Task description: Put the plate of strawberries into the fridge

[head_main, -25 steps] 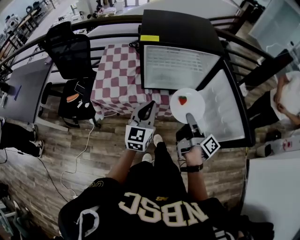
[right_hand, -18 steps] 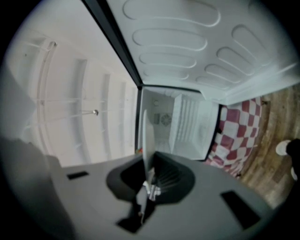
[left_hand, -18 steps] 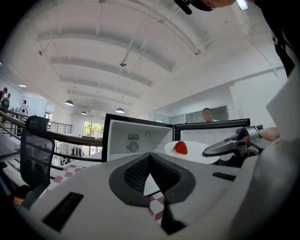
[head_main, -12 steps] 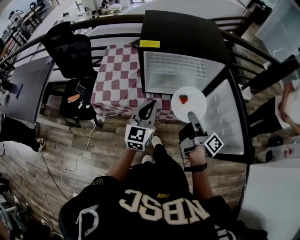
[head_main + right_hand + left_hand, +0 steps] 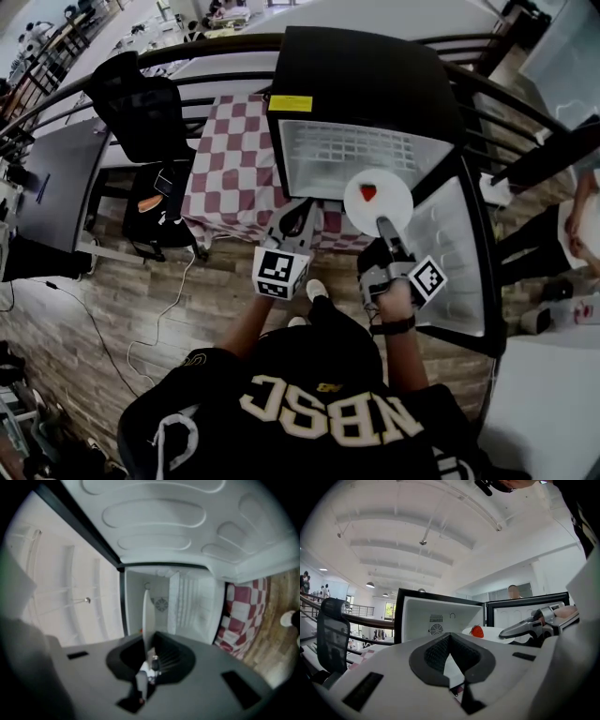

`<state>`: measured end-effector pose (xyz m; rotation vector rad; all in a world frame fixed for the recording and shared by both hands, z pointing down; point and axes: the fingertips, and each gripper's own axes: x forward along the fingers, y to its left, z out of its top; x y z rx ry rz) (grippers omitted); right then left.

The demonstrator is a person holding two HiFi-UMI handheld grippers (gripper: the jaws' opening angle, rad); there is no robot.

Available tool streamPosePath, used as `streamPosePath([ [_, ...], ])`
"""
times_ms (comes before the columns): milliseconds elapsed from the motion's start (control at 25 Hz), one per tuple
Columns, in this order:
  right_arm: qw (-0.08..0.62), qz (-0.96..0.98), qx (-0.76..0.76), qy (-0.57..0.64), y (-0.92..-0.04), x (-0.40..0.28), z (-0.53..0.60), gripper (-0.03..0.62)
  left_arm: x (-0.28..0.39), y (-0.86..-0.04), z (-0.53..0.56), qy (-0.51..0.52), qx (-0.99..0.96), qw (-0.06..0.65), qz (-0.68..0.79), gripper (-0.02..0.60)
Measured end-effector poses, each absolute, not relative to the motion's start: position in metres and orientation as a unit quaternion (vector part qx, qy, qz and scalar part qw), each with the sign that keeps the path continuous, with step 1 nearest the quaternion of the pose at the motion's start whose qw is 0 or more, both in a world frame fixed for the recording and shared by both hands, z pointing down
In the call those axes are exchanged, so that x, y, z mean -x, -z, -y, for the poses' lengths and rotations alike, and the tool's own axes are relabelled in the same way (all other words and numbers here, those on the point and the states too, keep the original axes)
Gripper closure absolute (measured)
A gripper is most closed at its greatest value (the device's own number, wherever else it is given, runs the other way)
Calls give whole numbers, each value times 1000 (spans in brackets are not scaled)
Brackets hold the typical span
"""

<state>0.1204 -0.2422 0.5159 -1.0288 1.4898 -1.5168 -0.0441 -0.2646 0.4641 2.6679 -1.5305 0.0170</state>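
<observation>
Both of your claws are sitting closer to the open fridge [image 5: 356, 66] than a second ago, and the plate [image 5: 386, 204] is now overlapping the near right edge of its white compartment. Your right claw [image 5: 383, 224] is clenching the plate's near rim, holding it level, with a single strawberry [image 5: 368, 192] lying on its far left part. Your left claw [image 5: 300, 214] is clenched on nothing, hovering just left of the plate, by the near right corner of the checkered worktop [image 5: 234, 150].
</observation>
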Motion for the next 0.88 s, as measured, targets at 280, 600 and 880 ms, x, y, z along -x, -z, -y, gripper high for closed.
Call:
streamPosePath([
  [280, 372, -563, 399, 621, -533, -111, 277, 557, 47, -465, 291, -13, -860, 32, 509, 566],
  [600, 370, -552, 400, 631, -551, -105, 327, 557, 49, -476, 314, -24, -855, 39, 517, 566],
  [880, 366, -546, 404, 637, -566, -96, 365, 557, 44, -483, 326, -31, -855, 45, 516, 566],
])
